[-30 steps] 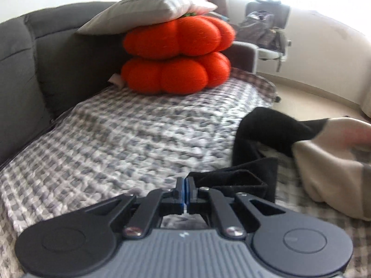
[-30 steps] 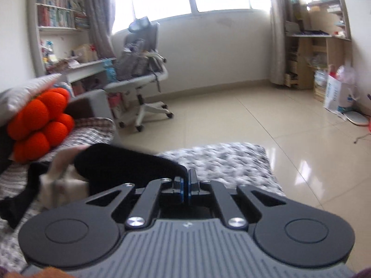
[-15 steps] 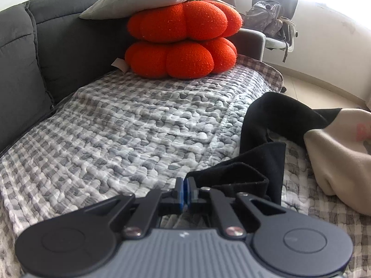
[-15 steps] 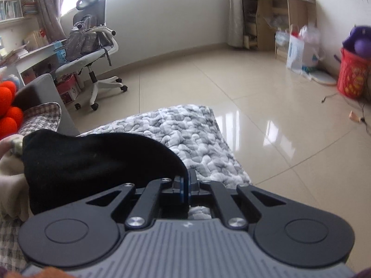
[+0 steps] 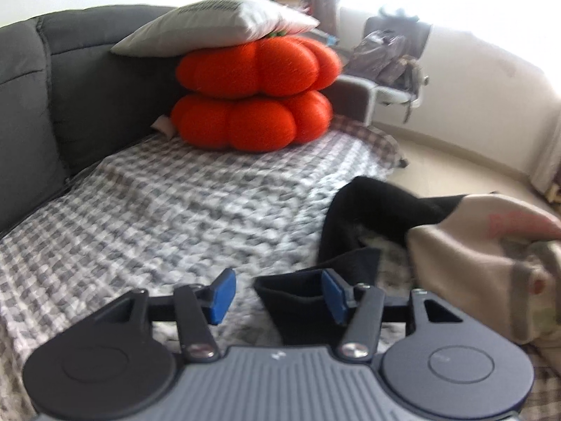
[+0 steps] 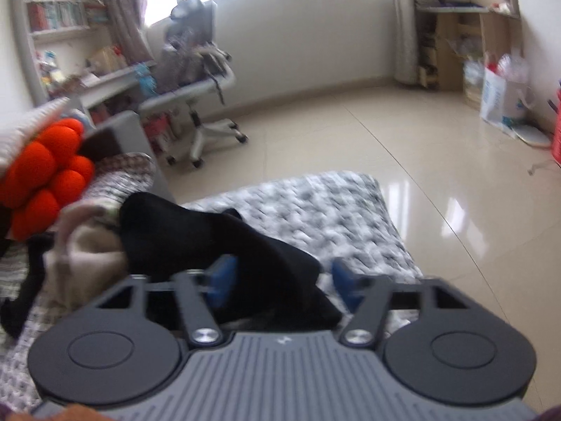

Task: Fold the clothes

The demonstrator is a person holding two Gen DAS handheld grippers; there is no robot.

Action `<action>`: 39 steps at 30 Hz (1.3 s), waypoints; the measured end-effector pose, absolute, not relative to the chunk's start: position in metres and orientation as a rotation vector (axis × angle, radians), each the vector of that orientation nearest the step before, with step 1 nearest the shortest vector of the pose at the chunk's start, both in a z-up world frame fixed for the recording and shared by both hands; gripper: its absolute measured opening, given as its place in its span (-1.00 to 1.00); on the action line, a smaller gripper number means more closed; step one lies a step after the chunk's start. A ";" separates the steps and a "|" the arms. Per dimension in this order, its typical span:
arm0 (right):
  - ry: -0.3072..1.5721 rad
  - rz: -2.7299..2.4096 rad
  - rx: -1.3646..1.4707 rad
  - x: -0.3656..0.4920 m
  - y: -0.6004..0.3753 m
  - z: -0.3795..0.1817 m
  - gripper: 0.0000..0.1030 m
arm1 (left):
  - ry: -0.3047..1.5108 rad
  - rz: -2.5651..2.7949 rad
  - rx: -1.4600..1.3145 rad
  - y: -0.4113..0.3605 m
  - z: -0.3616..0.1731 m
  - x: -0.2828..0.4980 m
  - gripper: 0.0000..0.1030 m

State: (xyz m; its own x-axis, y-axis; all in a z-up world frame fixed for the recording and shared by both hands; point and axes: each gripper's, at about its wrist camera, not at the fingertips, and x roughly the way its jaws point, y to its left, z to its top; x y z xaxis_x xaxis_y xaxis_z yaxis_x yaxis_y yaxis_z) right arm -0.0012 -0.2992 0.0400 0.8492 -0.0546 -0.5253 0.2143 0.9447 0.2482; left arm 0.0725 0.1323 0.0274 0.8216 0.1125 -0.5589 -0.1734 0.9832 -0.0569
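Observation:
A black and cream garment (image 5: 378, 210) lies bunched on the grey checked blanket (image 5: 175, 203) covering the sofa. My left gripper (image 5: 278, 296) is open, with a black corner of the garment (image 5: 298, 298) lying loose between its blue pads. In the right wrist view the same garment (image 6: 196, 238) lies with its cream part (image 6: 87, 245) to the left. My right gripper (image 6: 284, 280) is open too, and a black fold lies between its fingers.
Two orange pumpkin cushions (image 5: 256, 98) with a grey pillow (image 5: 214, 28) on top stand at the sofa's far end. An office chair (image 6: 200, 87) stands on the tiled floor (image 6: 385, 140) beyond the sofa. The blanket edge (image 6: 336, 210) hangs toward the floor.
Both grippers were shut on black parts of the garment; now both have opened and let go. The garment has dropped onto the blanket.

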 end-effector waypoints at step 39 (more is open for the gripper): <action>0.650 0.122 0.132 0.044 -0.202 -0.006 -0.33 | 0.572 -0.298 -0.168 0.030 -0.026 0.117 -0.77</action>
State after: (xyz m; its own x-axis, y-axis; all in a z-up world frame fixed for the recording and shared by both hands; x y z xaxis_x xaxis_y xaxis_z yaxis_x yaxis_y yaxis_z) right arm 0.0436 -0.2022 -0.0057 0.7895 0.1538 -0.5942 -0.0712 0.9845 0.1602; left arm 0.1166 0.0296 -0.0261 0.7997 -0.3230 -0.5061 0.2305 0.9435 -0.2380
